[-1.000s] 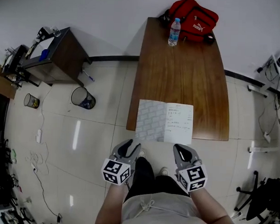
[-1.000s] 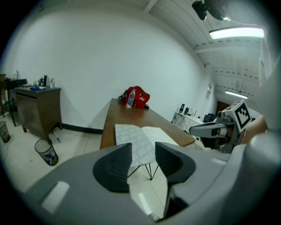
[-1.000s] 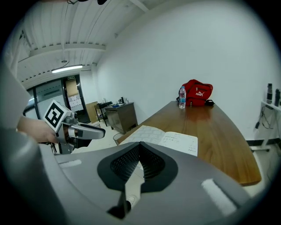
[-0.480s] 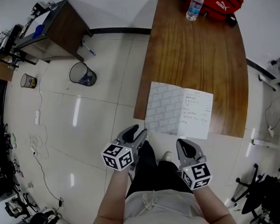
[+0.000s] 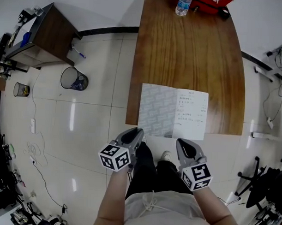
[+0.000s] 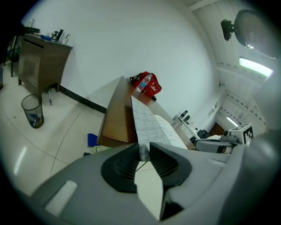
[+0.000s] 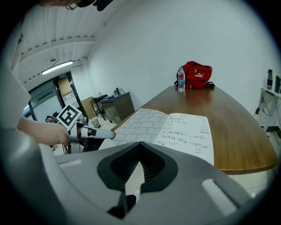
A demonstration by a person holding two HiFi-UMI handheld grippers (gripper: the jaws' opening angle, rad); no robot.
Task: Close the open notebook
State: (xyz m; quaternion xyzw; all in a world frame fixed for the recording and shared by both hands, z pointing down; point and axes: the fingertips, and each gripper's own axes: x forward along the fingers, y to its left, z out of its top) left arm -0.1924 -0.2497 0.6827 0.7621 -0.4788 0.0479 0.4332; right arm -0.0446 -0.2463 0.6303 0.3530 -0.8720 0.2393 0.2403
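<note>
The open notebook (image 5: 173, 111) lies at the near edge of the brown table (image 5: 189, 51), overhanging it a little. Its left page is grey-patterned, its right page white with handwriting. My left gripper (image 5: 136, 131) is at the notebook's near left corner. In the left gripper view its jaws (image 6: 143, 151) have just been closing and stand a narrow gap apart, with the corner of the patterned page (image 6: 149, 125) between the tips. My right gripper (image 5: 184, 142) hangs just short of the white page's near edge; its fingertips (image 7: 140, 144) meet, with nothing between them.
A water bottle (image 5: 183, 5) and a red bag (image 5: 209, 1) stand at the table's far end. A mesh waste bin (image 5: 71, 78) and a brown cabinet (image 5: 39, 39) are on the floor to the left. A black chair (image 5: 263, 183) is at the right.
The left gripper has rolled and come up to the notebook's near left corner, and its jaws have narrowed. The right gripper has edged slightly closer to the notebook.
</note>
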